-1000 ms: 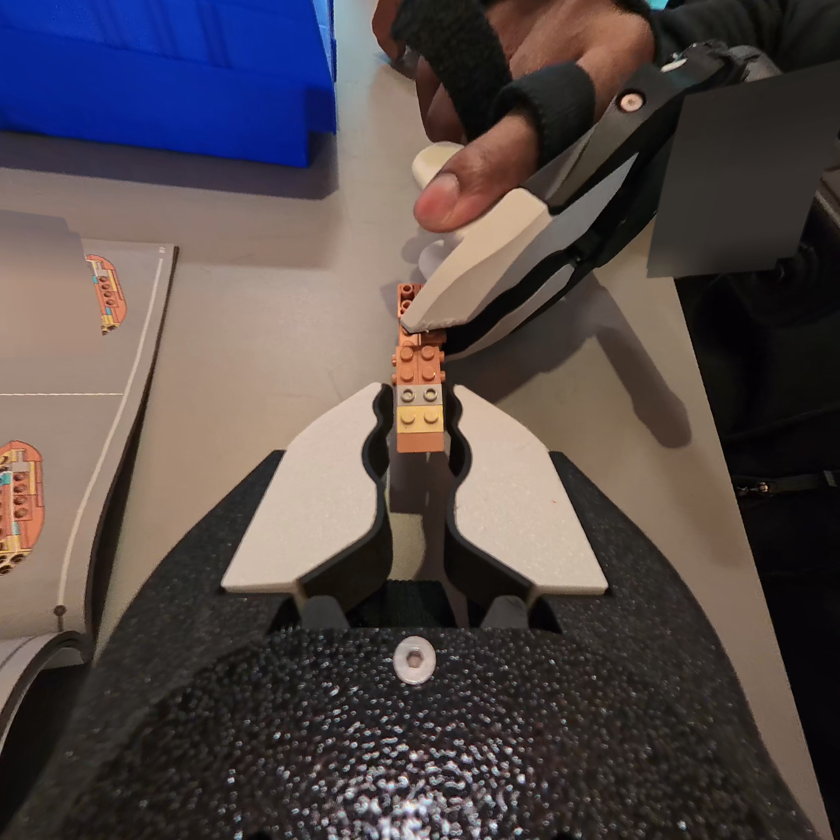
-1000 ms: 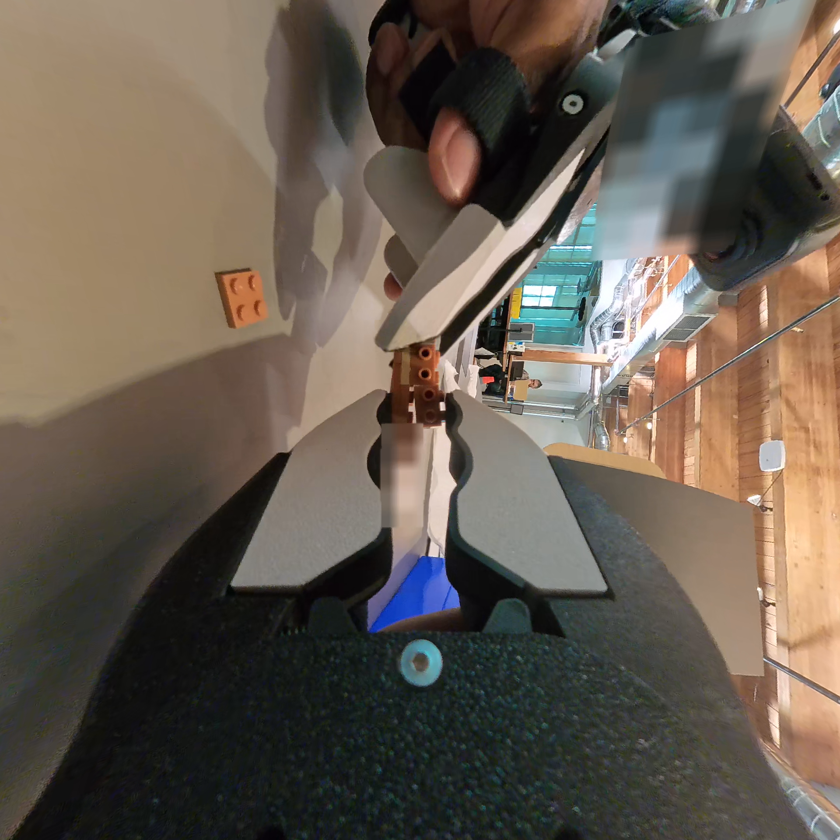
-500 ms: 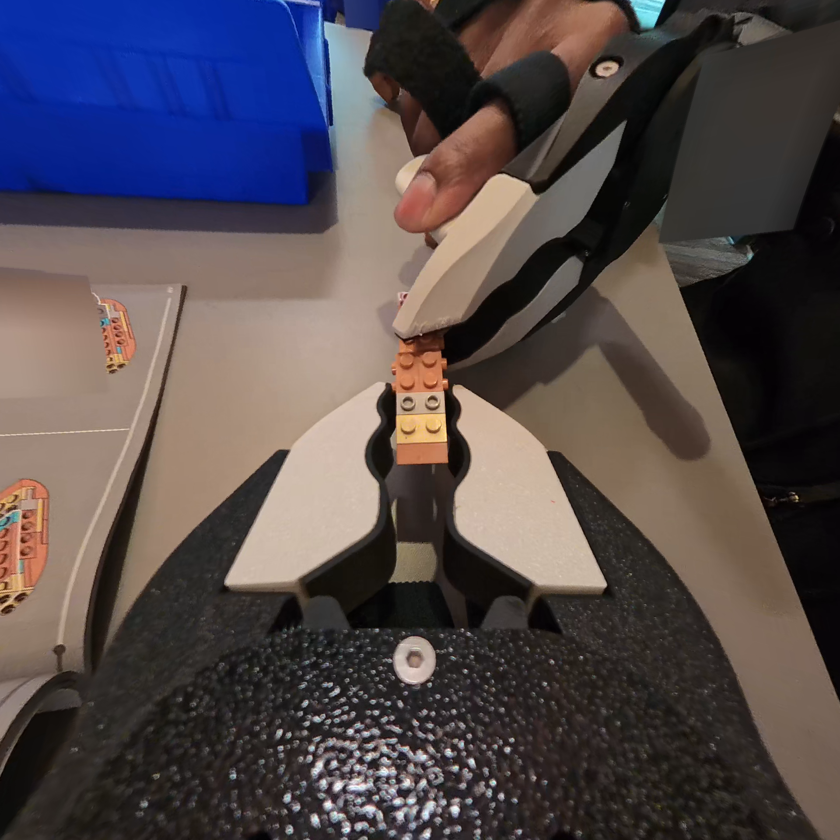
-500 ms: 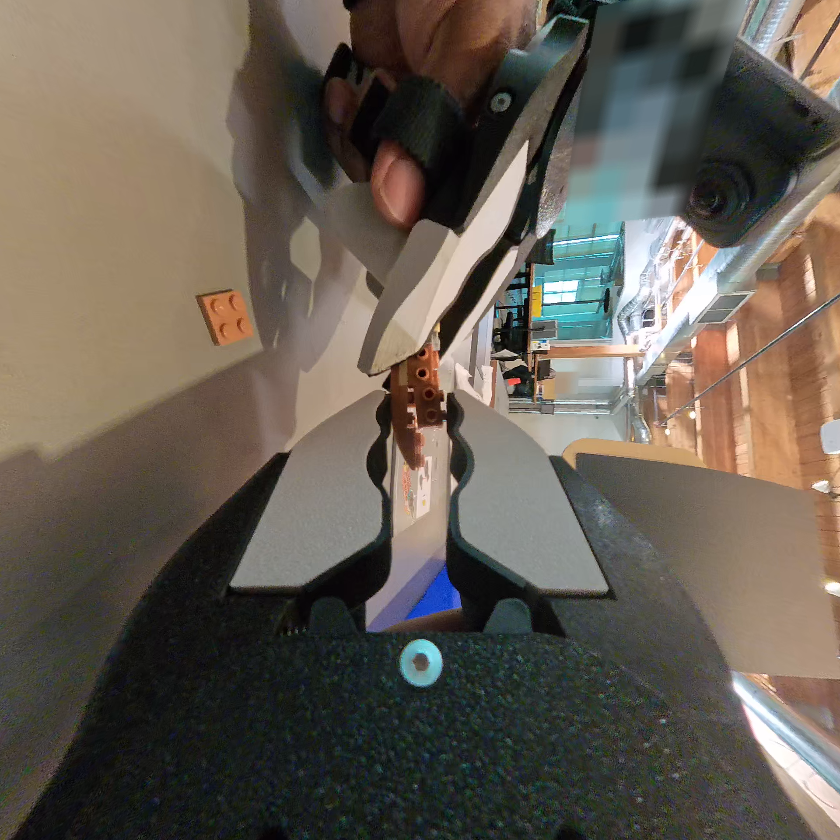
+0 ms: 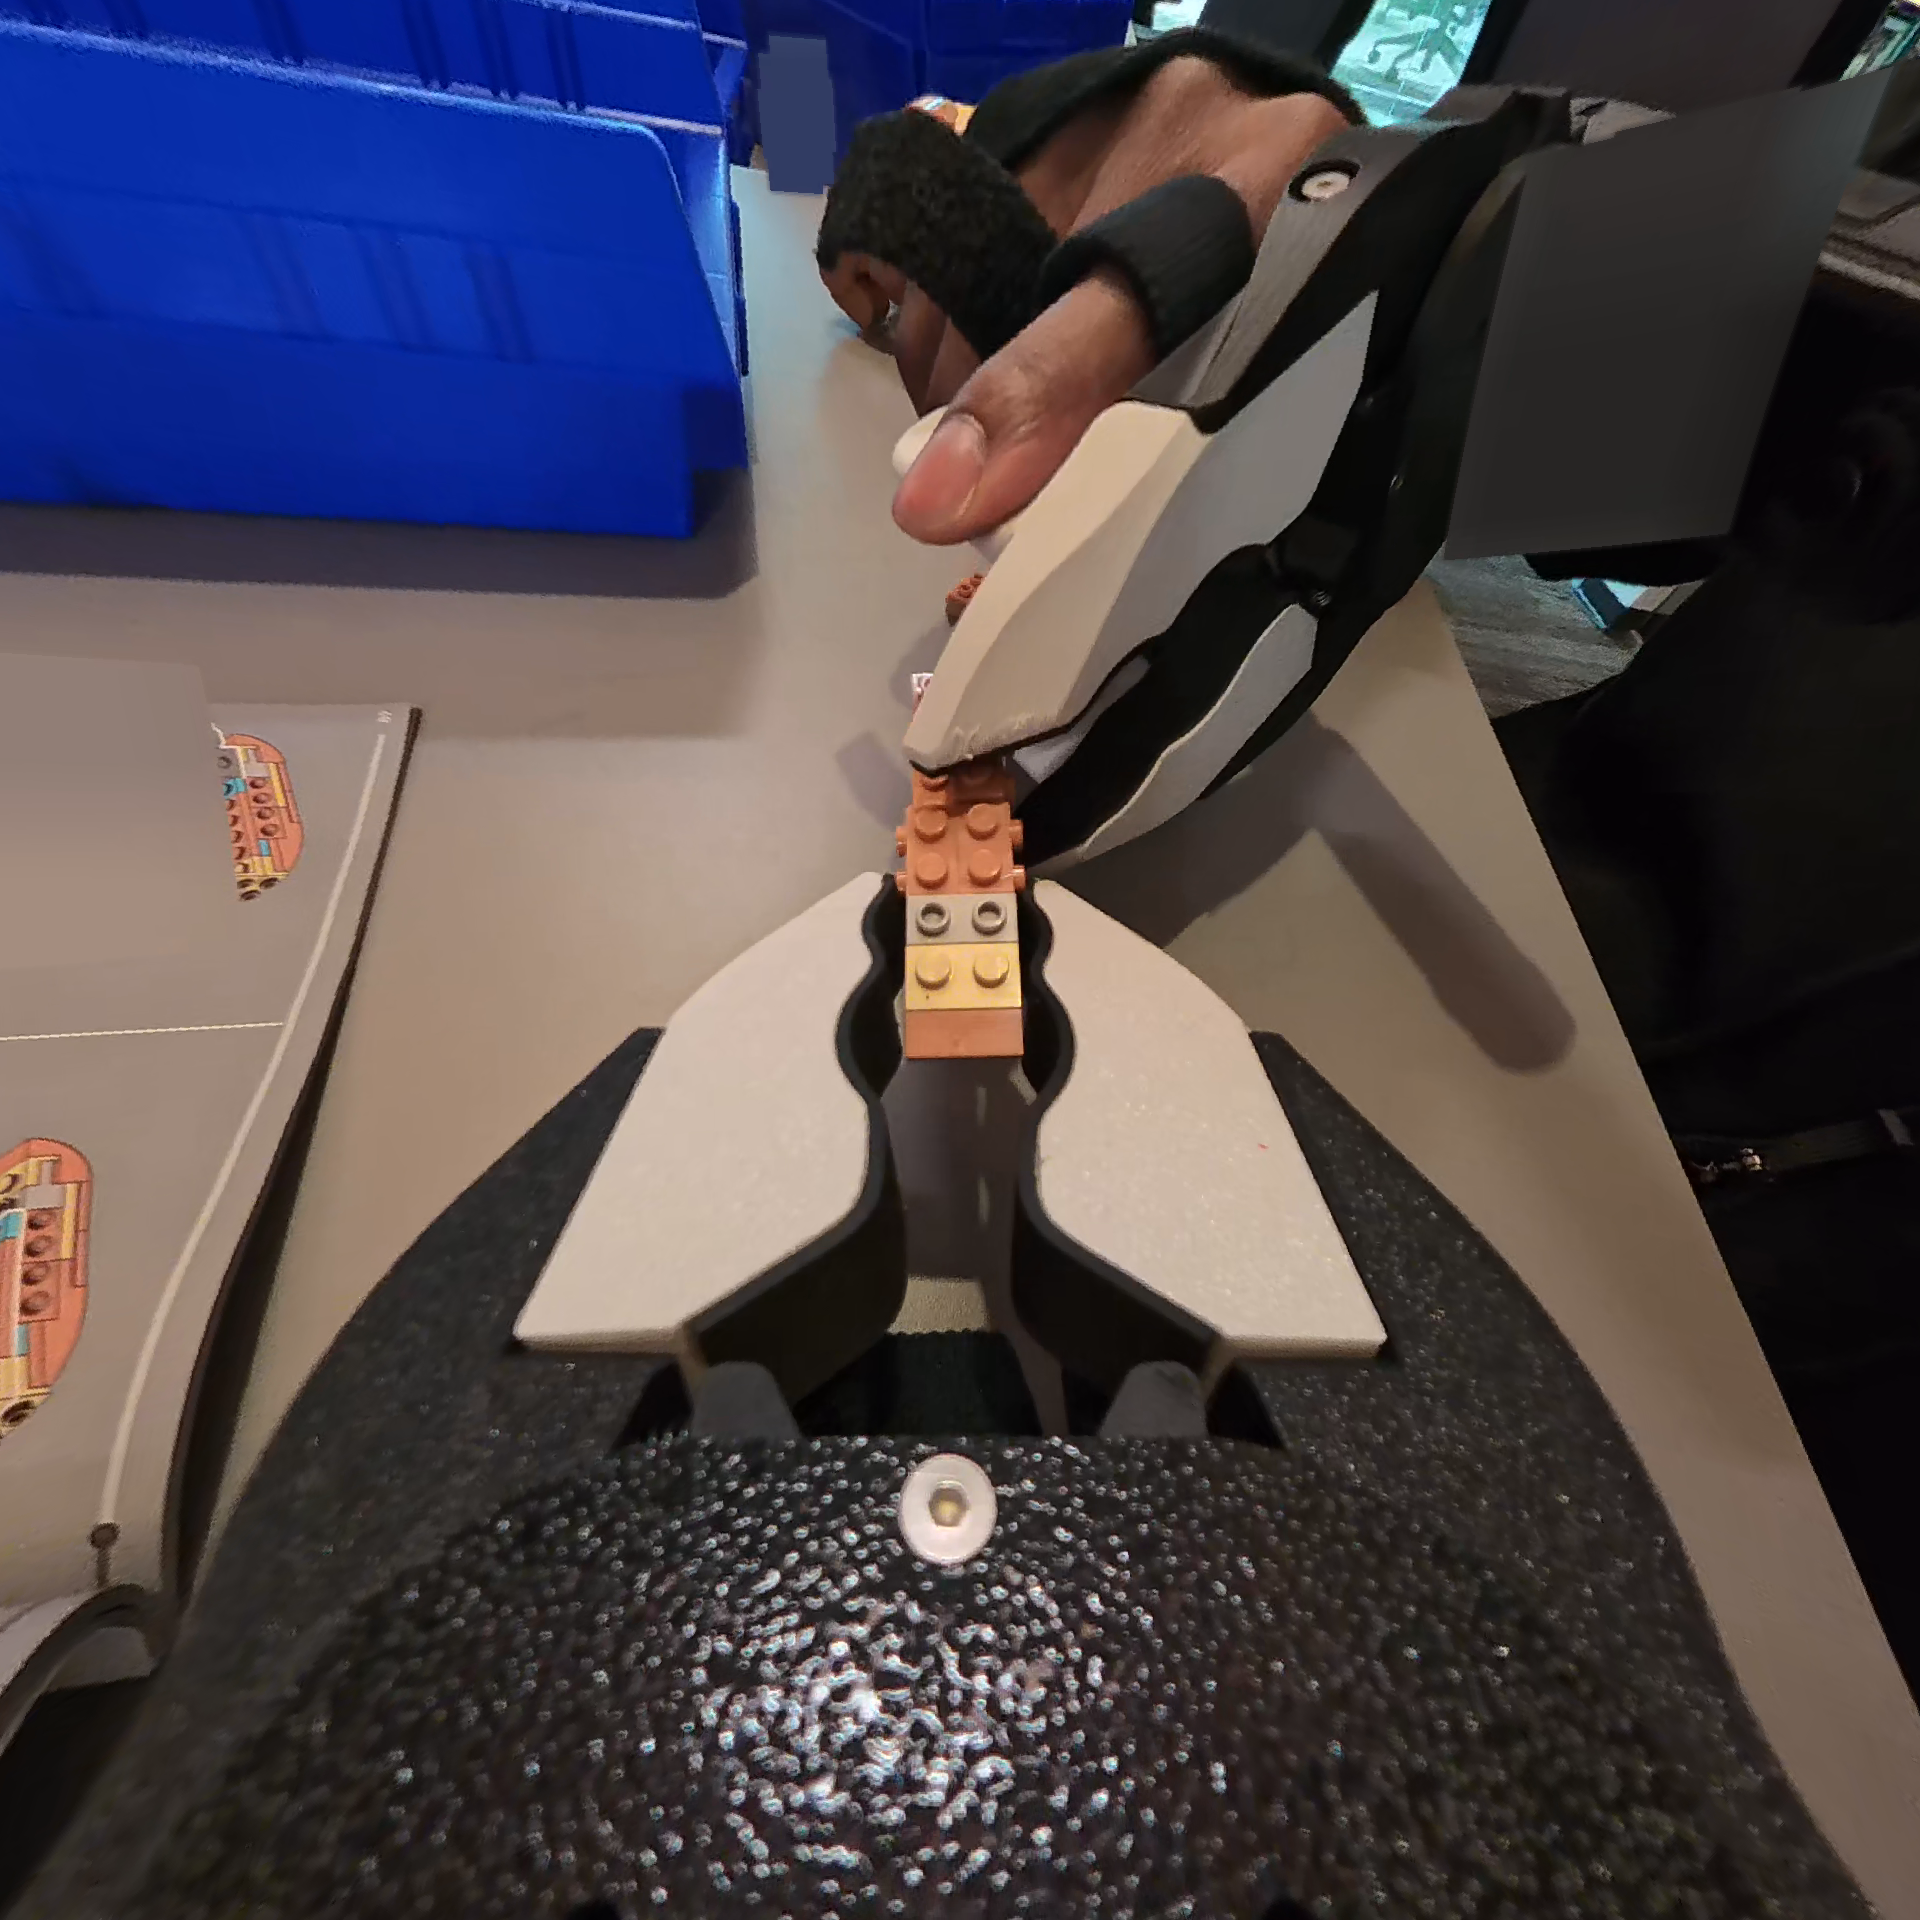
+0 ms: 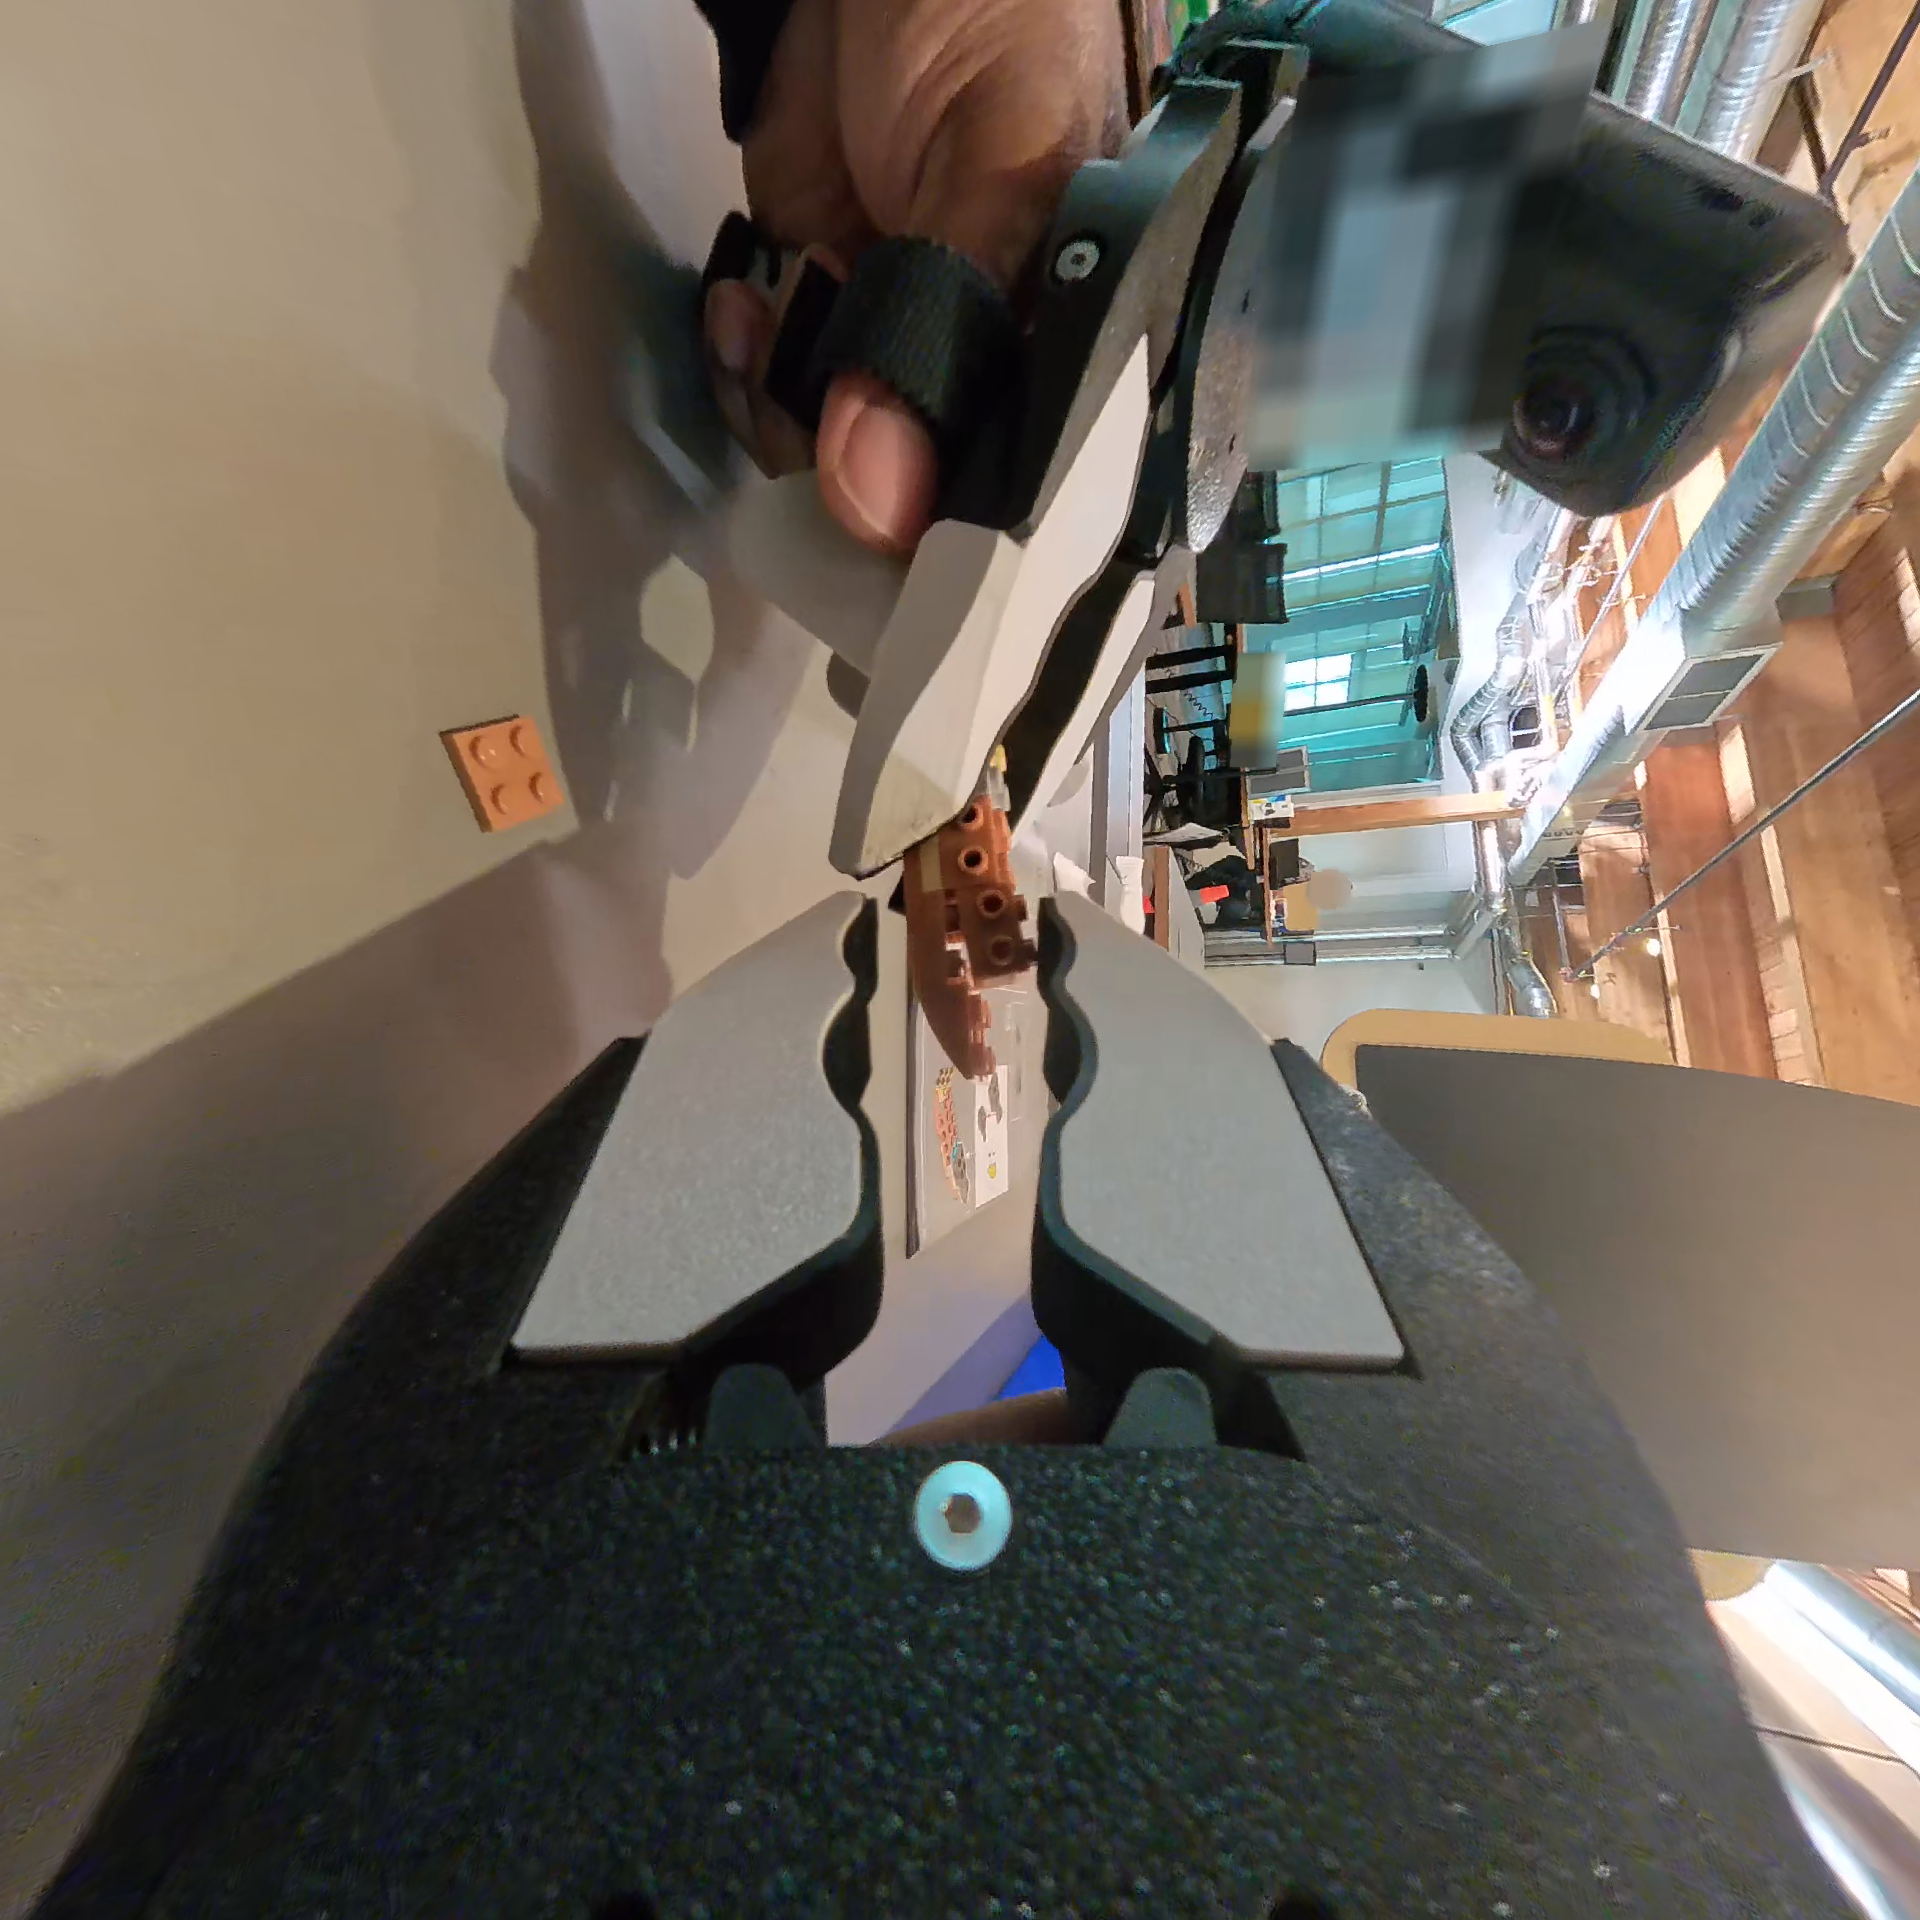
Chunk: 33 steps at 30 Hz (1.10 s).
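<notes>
My left gripper (image 5: pixel 958 896) is shut on a small brick assembly (image 5: pixel 961 847) of orange-brown, grey and tan bricks and holds it above the grey table (image 5: pixel 623 831). Both pads press on its sides. My right gripper (image 6: pixel 951 914) is open. The far end of the same assembly (image 6: pixel 982 904) stands between its jaws, with a clear gap at the left pad (image 6: pixel 847 935). In the left wrist view the right gripper (image 5: pixel 992 790) comes in from the upper right, and its upper fingertip (image 5: pixel 935 738) rests at the assembly's far end. A hand holds each gripper.
A loose orange two-by-two plate (image 6: pixel 503 771) lies on the table. Blue bins (image 5: pixel 364 312) stand at the back left. An open instruction booklet (image 5: pixel 156 1039) lies at the left. The table's edge (image 5: pixel 1538 883) runs along the right. A small brown brick (image 5: pixel 966 594) lies behind the right gripper. The tips of both grippers are at nearly the same place.
My right gripper's jaws have spread apart and let go of the assembly's end, which they clamped before. My left gripper keeps its hold and has shifted only a little.
</notes>
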{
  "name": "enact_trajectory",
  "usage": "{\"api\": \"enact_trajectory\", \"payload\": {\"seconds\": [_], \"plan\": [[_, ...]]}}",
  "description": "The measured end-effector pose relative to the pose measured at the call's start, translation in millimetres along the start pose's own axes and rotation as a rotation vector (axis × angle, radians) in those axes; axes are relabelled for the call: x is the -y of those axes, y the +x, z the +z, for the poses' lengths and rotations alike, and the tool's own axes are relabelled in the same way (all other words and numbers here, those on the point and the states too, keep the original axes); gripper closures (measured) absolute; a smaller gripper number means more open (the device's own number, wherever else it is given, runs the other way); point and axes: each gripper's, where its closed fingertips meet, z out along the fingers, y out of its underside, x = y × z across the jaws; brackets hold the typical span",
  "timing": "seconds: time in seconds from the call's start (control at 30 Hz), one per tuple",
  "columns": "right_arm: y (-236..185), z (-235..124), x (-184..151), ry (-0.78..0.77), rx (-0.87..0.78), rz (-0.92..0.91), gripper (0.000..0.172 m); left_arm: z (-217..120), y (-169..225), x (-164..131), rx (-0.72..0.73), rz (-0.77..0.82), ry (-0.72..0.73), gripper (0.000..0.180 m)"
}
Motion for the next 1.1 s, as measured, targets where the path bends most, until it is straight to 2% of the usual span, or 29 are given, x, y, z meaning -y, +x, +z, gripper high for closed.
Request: {"api": "enact_trajectory", "payload": {"seconds": [0.6,0.97,1.1], "plan": [[15.5,-4.6,7.2,0.054,-0.076,0.060,0.148,-5.2,6.6,13.9,-0.073,-0.059,0.101,0.161],[21.4,-12.0,13.7,0.150,-0.059,0.157,0.145,-7.2,15.0,21.7,-0.098,0.016,0.145,0.161],[24.0,-15.1,17.1,0.172,-0.082,0.133,0.145,-8.4,18.4,24.9,-0.113,0.026,0.160,0.161]]}}
